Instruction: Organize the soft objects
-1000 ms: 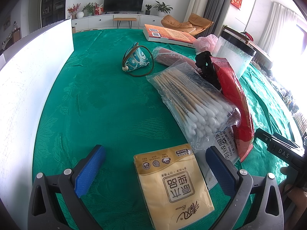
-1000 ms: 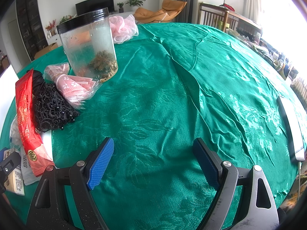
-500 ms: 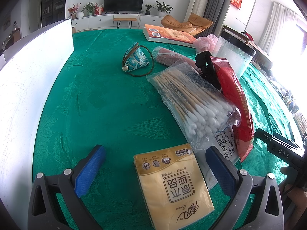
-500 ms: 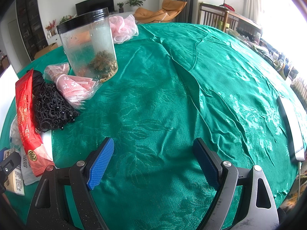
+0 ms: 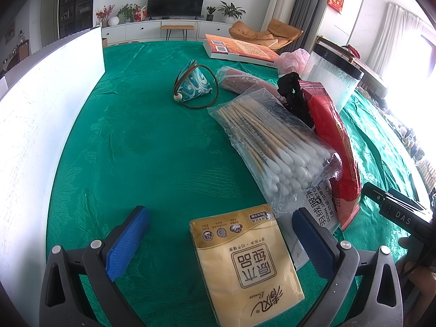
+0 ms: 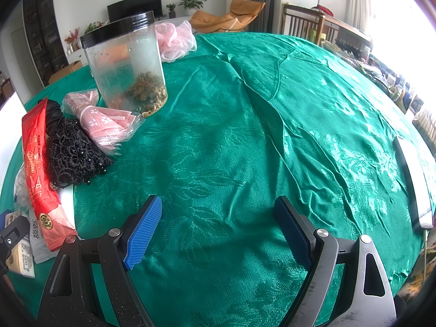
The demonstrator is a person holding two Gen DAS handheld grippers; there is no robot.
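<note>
My left gripper (image 5: 220, 234) is open, low over the green tablecloth, with a yellow tissue pack (image 5: 245, 264) lying between its jaws. Beyond it lie a bag of cotton swabs (image 5: 275, 141), a red packet (image 5: 332, 141), a black lace pouch (image 5: 294, 95), a pink packet (image 5: 239, 83) and a blue patterned pouch (image 5: 194, 83). My right gripper (image 6: 218, 229) is open and empty over bare cloth. To its left are the red packet (image 6: 38, 163), the black lace pouch (image 6: 73, 152), the pink packet (image 6: 103, 121) and a pink mesh puff (image 6: 174, 41).
A clear jar with a black lid (image 6: 128, 65) stands behind the pink packet. An orange book (image 5: 239, 50) lies at the far side. A white board (image 5: 35, 114) stands along the left edge. A white printed bag (image 5: 318, 204) lies under the swabs.
</note>
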